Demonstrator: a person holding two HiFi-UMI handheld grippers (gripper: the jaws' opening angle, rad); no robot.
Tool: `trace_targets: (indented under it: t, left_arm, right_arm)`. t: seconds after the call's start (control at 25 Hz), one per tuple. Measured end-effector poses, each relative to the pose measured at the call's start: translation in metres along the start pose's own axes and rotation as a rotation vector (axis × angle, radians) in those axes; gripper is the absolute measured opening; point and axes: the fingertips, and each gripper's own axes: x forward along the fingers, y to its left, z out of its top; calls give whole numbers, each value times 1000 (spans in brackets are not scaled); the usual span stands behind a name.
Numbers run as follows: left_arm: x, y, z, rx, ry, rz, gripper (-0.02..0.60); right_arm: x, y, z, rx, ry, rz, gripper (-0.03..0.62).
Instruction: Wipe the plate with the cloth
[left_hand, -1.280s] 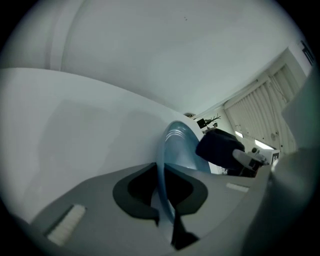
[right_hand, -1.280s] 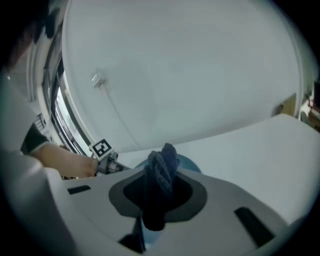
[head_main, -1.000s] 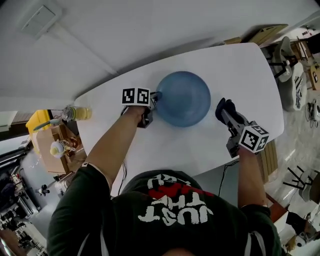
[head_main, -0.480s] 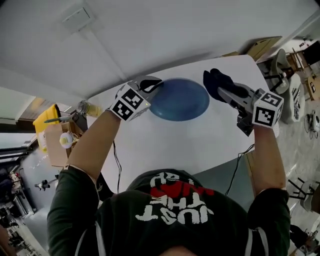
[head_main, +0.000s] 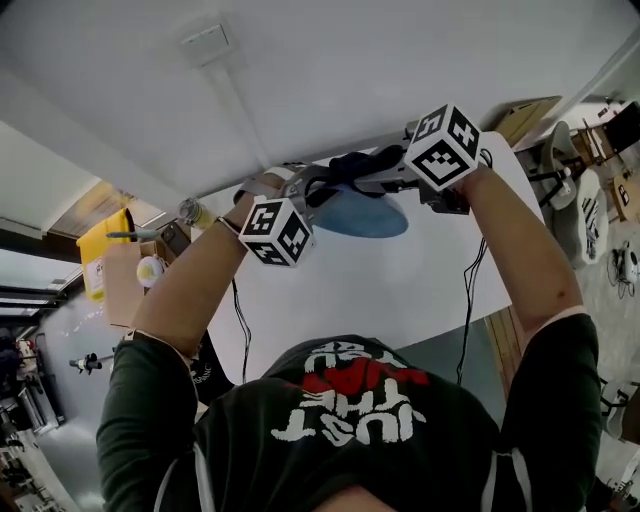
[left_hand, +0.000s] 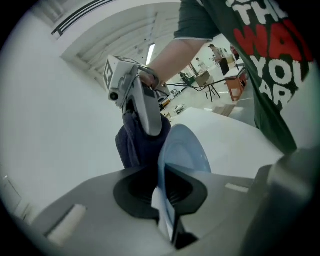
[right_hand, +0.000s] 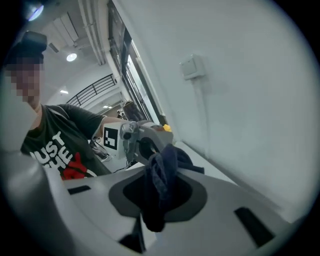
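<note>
Plain white wall (head_main: 400, 60) with a small box (head_main: 205, 42), perhaps a switch plate, behind a white table (head_main: 380, 290); round ceiling lamp (right_hand: 71, 57) lit in the hall beyond.

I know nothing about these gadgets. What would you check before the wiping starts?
1. Plate held firmly: ok. The left gripper has its jaws shut on the rim.
2. Cloth ready: ok. The right gripper has its jaws shut on it, and a wad sticks out in front.
3. Plate off the table: ok. It is raised and stands on edge.
4. Cloth against the plate: cannot tell. It sits close beside one face.
5. Where the dirt is: cannot tell. No marks show on the blue surface.
</note>
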Motion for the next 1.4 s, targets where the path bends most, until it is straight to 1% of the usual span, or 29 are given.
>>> trace_targets:
  t: [0.08,0.16,0.28,0.36,0.52,0.68,0.84,1.04,1.16,1.28,1.4]
  left_arm:
    - [-9,2,1,-3,0,21,21]
    - [-16,5,2,-46,-13,34,21]
    - [-21,7,2,-129,-44,39,21]
    - [-23,11,-4,-212,-66,37,21]
    - [-32,25,-13,-448,-126,41,25]
    - [-40,39,-23,-743,-208,42,28]
    - [-45,46,-41,-1020,-276,42,29]
    - [-53,55,-64,-1358,-367,80,31]
    - [-54,58,-75,-1511,-413,118,31]
    - [-53,60,-81,-1630,-457,155,31]
    - [-51,59,-89,-1739,-484,208,31]
  right_arm:
    - [2,5,1,28,8,46,37]
    - [-2,7,2,55,-4,77,37]
    - [-12,10,-1,78,-13,94,37]
    - [-21,9,-5,92,-20,93,37]
    - [-46,7,-12,121,-66,82,37]
    - [-71,6,-16,154,-159,79,37]
    - [-88,4,-28,199,-243,75,37]
    - [-110,17,-37,208,-374,86,37]
    - [-112,29,-45,188,-396,72,37]
    - [-107,42,-51,177,-414,65,37]
    - [-99,57,-53,165,-434,68,37]
